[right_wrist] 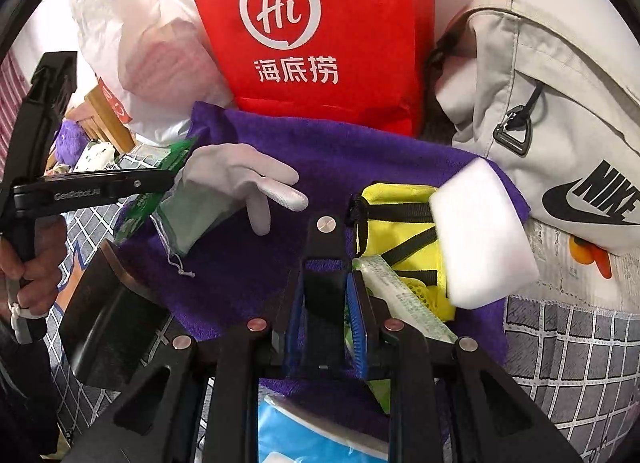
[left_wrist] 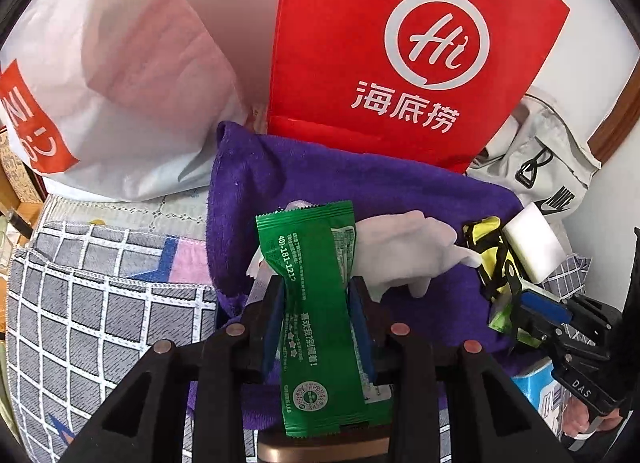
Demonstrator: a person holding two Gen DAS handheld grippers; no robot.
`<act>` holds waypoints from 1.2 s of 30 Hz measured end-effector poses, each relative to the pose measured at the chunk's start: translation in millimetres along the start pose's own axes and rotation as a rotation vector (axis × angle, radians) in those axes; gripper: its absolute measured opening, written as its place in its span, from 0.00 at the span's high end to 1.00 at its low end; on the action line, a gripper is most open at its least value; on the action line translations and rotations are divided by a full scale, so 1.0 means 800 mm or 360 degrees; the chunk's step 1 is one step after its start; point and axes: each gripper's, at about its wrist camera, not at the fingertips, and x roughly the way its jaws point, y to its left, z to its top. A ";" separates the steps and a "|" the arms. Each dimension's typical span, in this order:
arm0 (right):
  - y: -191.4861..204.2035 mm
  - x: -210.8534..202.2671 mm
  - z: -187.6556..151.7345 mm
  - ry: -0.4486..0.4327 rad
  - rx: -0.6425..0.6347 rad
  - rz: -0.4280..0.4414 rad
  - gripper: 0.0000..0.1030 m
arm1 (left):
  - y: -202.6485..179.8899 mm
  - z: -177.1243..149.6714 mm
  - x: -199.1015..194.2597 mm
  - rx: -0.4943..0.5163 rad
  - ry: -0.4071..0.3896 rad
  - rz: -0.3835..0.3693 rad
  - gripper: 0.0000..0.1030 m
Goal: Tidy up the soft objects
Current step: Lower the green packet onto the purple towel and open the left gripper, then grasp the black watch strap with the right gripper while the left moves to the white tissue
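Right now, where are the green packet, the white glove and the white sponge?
green packet (left_wrist: 310, 263): left wrist view, printed middle.
white glove (right_wrist: 236, 175): right wrist view, palm.
white sponge (right_wrist: 484, 235): right wrist view, broad front face.

On the towel (right_wrist: 320, 151): glove (right_wrist: 240, 179) at ten o'clock, pouch (right_wrist: 400, 219) at two, sponge (right_wrist: 480, 239) right of it; paper bag (right_wrist: 320, 43) behind at twelve.

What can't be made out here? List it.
- Right wrist view: whether the right gripper grips the pale packet; its fingers hide the contact.
- Right wrist view: blue pack, cut off by the bottom edge.
- Left wrist view: green packet small print, too small.
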 end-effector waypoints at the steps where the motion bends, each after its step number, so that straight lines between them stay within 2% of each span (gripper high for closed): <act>1: 0.001 0.000 0.000 0.0001 -0.0006 0.0005 0.78 | 0.000 0.000 0.001 0.0001 0.0001 0.0007 0.68; 4: 0.004 0.001 0.001 -0.0002 -0.0014 0.0006 0.78 | 0.000 0.001 0.002 -0.0005 -0.0002 0.0009 0.59; 5: 0.005 0.002 0.001 0.0001 -0.0011 0.0013 0.78 | 0.001 0.001 0.001 -0.0012 -0.0005 0.0013 0.47; 6: 0.006 0.001 0.002 0.0009 -0.0005 0.0030 0.77 | 0.002 0.001 -0.001 -0.0019 -0.0008 0.0021 0.40; 8: 0.008 -0.001 0.002 0.0014 0.0007 0.0049 0.70 | 0.005 0.001 -0.010 -0.0032 -0.0035 0.0027 0.40; 13: 0.013 -0.023 0.000 -0.0035 0.0025 0.0044 0.65 | 0.007 -0.005 -0.033 -0.0022 -0.0055 0.0030 0.40; 15: 0.013 -0.034 -0.003 -0.0051 0.0045 0.0043 0.60 | 0.006 -0.012 -0.044 -0.0020 -0.0066 0.0034 0.40; 21: 0.013 -0.080 -0.026 -0.0106 0.0118 0.0015 0.55 | 0.006 -0.038 -0.075 -0.0003 -0.0080 0.0042 0.40; 24: 0.014 -0.105 -0.045 -0.0134 0.0158 -0.0017 0.48 | 0.004 -0.055 -0.092 -0.0003 -0.0096 0.0034 0.40; 36: 0.031 -0.171 -0.128 -0.0151 0.0263 -0.0015 0.48 | -0.018 -0.131 -0.155 0.0086 -0.0153 0.0035 0.40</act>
